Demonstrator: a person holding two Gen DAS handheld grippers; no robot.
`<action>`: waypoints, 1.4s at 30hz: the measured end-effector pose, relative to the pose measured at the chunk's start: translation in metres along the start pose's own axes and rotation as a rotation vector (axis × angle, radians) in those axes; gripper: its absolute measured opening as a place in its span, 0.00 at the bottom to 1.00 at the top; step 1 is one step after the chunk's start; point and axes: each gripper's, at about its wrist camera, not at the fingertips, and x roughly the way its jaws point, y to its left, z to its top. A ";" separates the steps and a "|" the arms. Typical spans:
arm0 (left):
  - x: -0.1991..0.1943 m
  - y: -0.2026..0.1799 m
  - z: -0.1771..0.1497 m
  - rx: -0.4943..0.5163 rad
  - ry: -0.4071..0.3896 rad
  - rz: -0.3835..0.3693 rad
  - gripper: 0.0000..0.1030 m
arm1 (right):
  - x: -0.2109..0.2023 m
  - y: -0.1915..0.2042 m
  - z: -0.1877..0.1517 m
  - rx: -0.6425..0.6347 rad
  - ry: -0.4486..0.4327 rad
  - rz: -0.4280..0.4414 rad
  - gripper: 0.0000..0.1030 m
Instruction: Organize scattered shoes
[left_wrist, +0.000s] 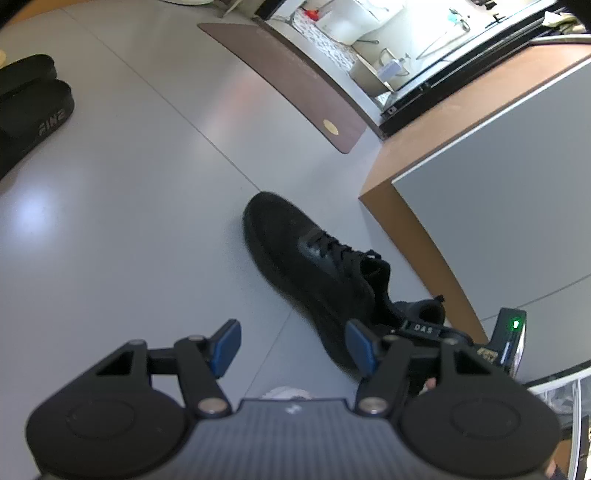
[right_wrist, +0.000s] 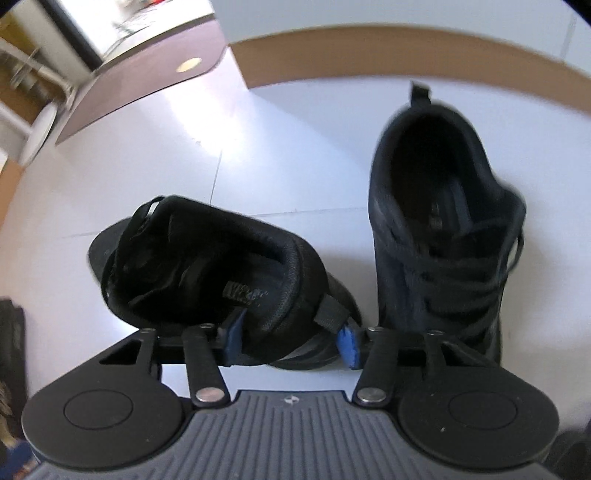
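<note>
right tongs (right_wrist: 291, 341) astride black sneaker's (right_wrist: 207, 266) heel, pads against it

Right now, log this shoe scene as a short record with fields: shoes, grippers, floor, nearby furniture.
shoes: black lace-up sneaker on its side, heel toward the right gripper; second black lace-up sneaker upright beside it; pair of black slide sandals apart at far left
right gripper: blue pads straddle the tipped sneaker's heel collar, one inside, one outside; firm grip unclear
left gripper: open, empty, above the floor
floor: pale grey tiles, brown mat
furniture: grey cabinet with wooden edge
</note>
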 end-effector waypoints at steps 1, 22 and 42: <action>0.000 0.000 0.000 -0.002 -0.004 0.000 0.63 | -0.001 0.002 0.002 -0.040 -0.027 -0.024 0.44; -0.001 0.004 0.004 -0.020 -0.028 0.008 0.63 | 0.006 -0.006 -0.006 0.507 0.084 0.168 0.89; 0.007 0.008 0.003 -0.037 -0.006 0.008 0.63 | -0.001 0.052 -0.005 0.196 -0.012 0.142 0.49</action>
